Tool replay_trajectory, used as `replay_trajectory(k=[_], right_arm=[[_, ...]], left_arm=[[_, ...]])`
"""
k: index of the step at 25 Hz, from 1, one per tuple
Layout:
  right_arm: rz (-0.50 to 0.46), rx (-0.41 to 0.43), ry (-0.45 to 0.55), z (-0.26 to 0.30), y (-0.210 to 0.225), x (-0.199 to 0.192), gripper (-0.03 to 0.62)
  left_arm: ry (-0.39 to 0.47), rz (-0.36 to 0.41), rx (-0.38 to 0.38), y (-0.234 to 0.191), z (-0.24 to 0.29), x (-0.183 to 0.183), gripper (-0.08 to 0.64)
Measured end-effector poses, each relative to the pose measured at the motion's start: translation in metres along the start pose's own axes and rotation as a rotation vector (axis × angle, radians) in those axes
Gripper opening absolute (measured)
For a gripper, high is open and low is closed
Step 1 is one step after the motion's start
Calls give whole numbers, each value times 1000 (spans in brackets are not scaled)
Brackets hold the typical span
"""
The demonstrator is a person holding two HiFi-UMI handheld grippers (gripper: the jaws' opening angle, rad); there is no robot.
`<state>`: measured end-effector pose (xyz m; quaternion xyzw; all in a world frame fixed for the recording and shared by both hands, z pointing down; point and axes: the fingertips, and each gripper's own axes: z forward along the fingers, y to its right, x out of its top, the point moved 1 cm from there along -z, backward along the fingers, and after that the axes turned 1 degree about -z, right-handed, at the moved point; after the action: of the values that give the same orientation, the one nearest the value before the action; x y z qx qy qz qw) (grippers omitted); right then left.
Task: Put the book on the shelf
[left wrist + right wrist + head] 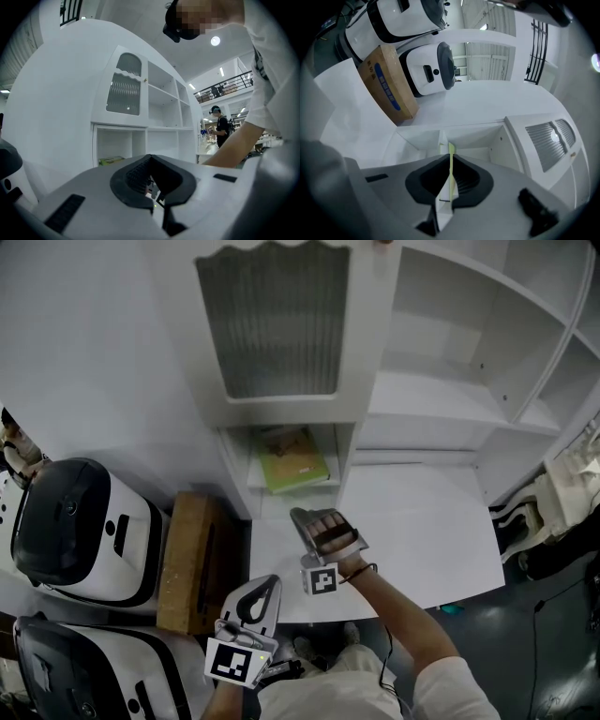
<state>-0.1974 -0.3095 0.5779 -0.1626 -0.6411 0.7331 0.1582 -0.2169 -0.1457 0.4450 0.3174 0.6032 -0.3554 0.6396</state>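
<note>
Green book (pixel 292 457) is lying flat in the low cubby of the white shelf unit (pixel 450 399), right under the door with the ribbed glass panel (pixel 272 320), and nothing of mine is touching it. My right tongs (pixel 302 517) are hovering in front of that cubby over the white table (pixel 422 540), pointing at the book but clear of it. Their jaws are sitting pinched nearly together with only a thin slit between them. All I'm seeing through that slit is the book's pale green edge back in the cubby, so they're gripping nothing. My left tongs (pixel 270 583) are hanging closer to me, near the table's front edge, jaws closed up and empty too, and they're aiming roughly level at the shelf unit. Off to my left a brown cardboard box (pixel 187 563) is sitting just beside the table's edge, and two white-and-black machines (pixel 80 531) are sitting next to it on the far side. Way off in the background of the left gripper view, a person in dark clothes (pixel 220 129) is standing.
</note>
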Motion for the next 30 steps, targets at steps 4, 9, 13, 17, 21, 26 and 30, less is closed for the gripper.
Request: replay_trajectory(k=[4,9,13,17,21,26,30], right_arm=[[-17,-11,14,-12,2,2,14],[64,25,2,-26,10,-5,12],[246,45,4,-42,28,-6,12],[513,75,14,-58,50,-12,12],[803,112,43,-75,73,-25,12],[1074,133,142,-101,99,-39,11],[1154,109,188,-130,117,-49,11]], left_arm=[[2,11,-4,3,0,1,9],[14,7,2,6,2,4,9],[8,-11,14,7,5,0,9],[1,-7,29,11,9,-3,9],[-1,-1,46,16,13,0,9],[7,3,60,27,20,5,9],[11,-6,65,37,26,7,9]])
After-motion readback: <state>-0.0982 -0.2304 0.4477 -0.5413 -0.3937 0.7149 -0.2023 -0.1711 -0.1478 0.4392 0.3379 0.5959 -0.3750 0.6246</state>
